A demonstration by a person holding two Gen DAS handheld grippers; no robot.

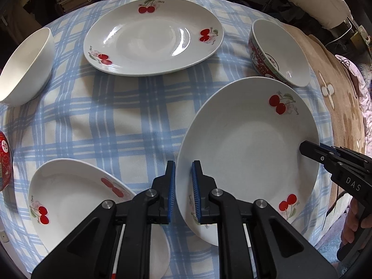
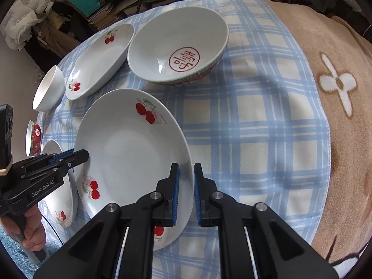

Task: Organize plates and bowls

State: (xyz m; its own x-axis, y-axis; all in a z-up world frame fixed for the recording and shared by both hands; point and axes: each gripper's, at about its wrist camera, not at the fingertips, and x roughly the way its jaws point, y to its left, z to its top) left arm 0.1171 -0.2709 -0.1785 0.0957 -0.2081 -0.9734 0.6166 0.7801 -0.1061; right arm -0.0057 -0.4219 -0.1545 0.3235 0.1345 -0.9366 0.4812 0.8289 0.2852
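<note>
A white cherry-print plate (image 1: 251, 153) is held between both grippers just above the blue plaid cloth. My left gripper (image 1: 183, 186) is shut on its left rim; it shows from the side in the right wrist view (image 2: 80, 155). My right gripper (image 2: 186, 186) is shut on the plate's (image 2: 130, 158) right rim, and shows in the left wrist view (image 1: 307, 150). A second cherry plate (image 1: 69, 200) lies at near left, a third (image 1: 153, 37) at the far middle. A red-patterned bowl (image 1: 281, 51) stands at far right, a plain white bowl (image 1: 25, 69) at far left.
A red-patterned bowl (image 2: 33, 139) stands on edge at the left table edge. A tan flower-print blanket (image 2: 337, 88) covers the right side. Stacked books and clutter (image 2: 97, 2) lie beyond the far edge. The person's hand (image 2: 30, 230) grips the left tool.
</note>
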